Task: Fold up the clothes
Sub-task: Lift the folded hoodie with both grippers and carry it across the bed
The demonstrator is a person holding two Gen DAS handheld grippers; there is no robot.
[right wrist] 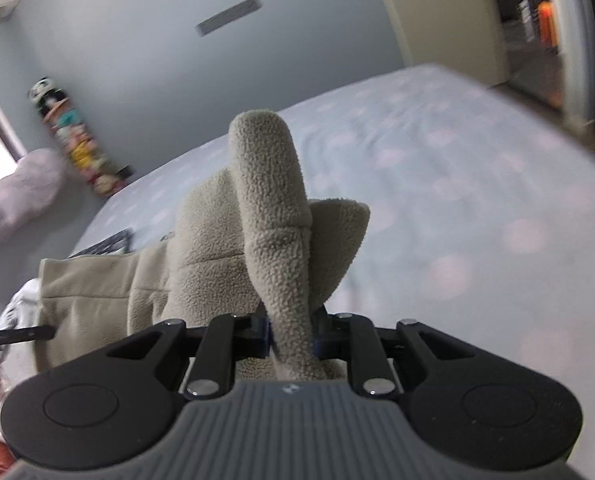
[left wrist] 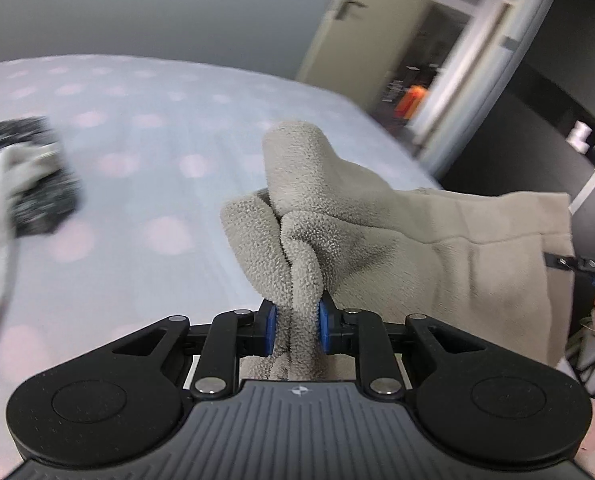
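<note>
Left wrist — hand-held gripper (left wrist: 297,330) level, fleece-clamped

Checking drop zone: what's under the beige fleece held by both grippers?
Under the beige fleece, pinched by the left gripper and right gripper, lies the polka-dot bedsheet. The sheet directly beneath the hanging cloth is covered and can't be seen.

Fleece garment (left wrist: 377,232) beige, nubbly pile texture. Bed sheet (left wrist: 145,168) pale blue with soft pink dots. Left tool (left wrist: 296,325) black with blue pads; right tool (right wrist: 291,334) black, grey ribbed body. Clothes pile (left wrist: 21,184) at the left: black-white speckled fabric plus plain white. Wall (right wrist: 145,52) pale grey-blue. Door (left wrist: 361,12) cream.
</note>
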